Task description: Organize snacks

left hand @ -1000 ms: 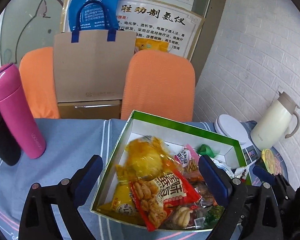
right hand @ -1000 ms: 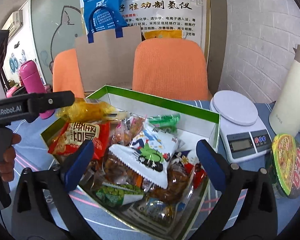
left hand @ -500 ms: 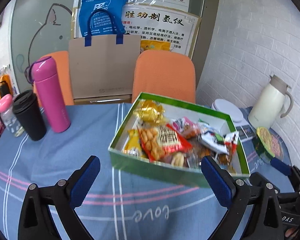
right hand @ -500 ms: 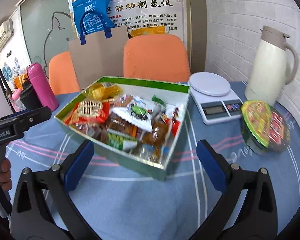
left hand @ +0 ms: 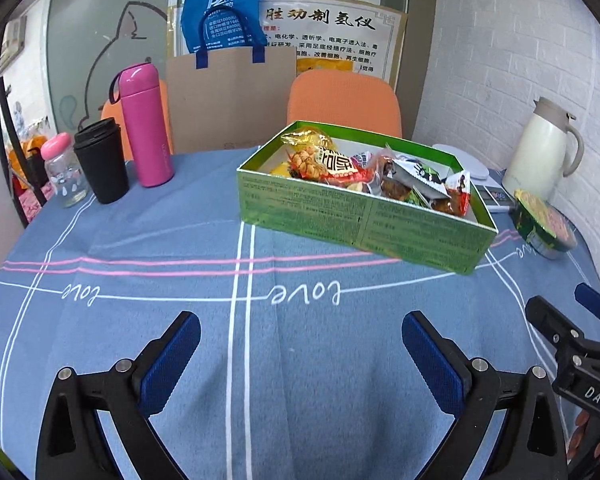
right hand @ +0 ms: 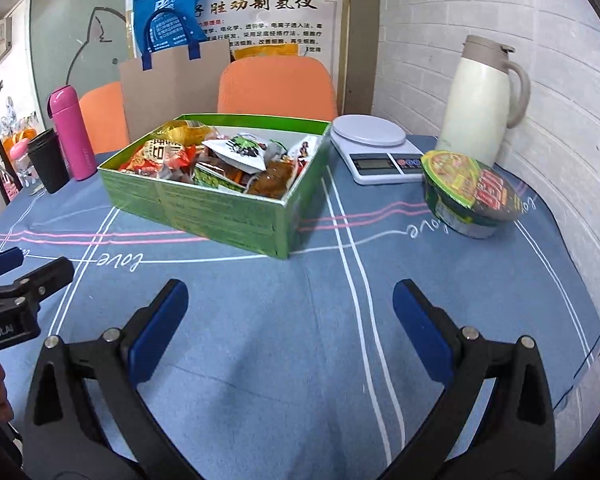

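Both tools, left tool (left hand: 300, 360) and right tool (right hand: 290, 326), hang released and empty over the blue-clothed surface (right hand: 300, 320), green cardboard snack box (right hand: 204, 204) mid-surface, heaped packets (right hand: 236, 152) may spill if nudged.

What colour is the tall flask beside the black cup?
Bright pink. The flask stands right of the black cup; the left wrist view shows it best.
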`<state>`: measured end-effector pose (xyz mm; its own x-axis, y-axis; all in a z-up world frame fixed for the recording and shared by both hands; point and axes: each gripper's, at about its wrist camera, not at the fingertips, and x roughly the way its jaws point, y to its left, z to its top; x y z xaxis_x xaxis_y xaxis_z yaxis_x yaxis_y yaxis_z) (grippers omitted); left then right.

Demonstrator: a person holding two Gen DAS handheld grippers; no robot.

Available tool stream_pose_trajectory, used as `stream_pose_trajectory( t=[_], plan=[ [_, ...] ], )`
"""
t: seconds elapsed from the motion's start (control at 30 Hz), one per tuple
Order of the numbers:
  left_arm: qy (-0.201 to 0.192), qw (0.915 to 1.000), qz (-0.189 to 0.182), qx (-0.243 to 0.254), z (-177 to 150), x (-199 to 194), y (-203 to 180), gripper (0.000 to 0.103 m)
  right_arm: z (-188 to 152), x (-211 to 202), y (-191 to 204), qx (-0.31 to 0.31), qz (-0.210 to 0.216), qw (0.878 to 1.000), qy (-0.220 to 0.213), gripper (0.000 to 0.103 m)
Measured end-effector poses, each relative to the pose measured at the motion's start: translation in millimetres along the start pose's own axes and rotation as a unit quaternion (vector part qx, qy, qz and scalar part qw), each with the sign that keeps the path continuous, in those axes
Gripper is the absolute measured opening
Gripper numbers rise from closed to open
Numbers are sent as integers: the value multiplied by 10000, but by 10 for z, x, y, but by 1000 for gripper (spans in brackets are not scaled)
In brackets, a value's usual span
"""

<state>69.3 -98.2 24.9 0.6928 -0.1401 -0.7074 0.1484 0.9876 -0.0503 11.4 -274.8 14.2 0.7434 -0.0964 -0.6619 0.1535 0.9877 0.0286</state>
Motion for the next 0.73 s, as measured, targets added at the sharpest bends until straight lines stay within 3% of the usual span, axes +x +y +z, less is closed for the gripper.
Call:
stream_pose_trajectory(
  t=[0.43, 0.73],
  plan=[
    [-136, 9992, 344, 171, -223, -132, -33, 103, -169, -39, -87, 298, -48, 9995, 55, 102],
    [-231, 9996, 160, 103, -250, -211, -32, 103, -188, -35, -103, 377, -50, 9992, 76, 102]
  ],
)
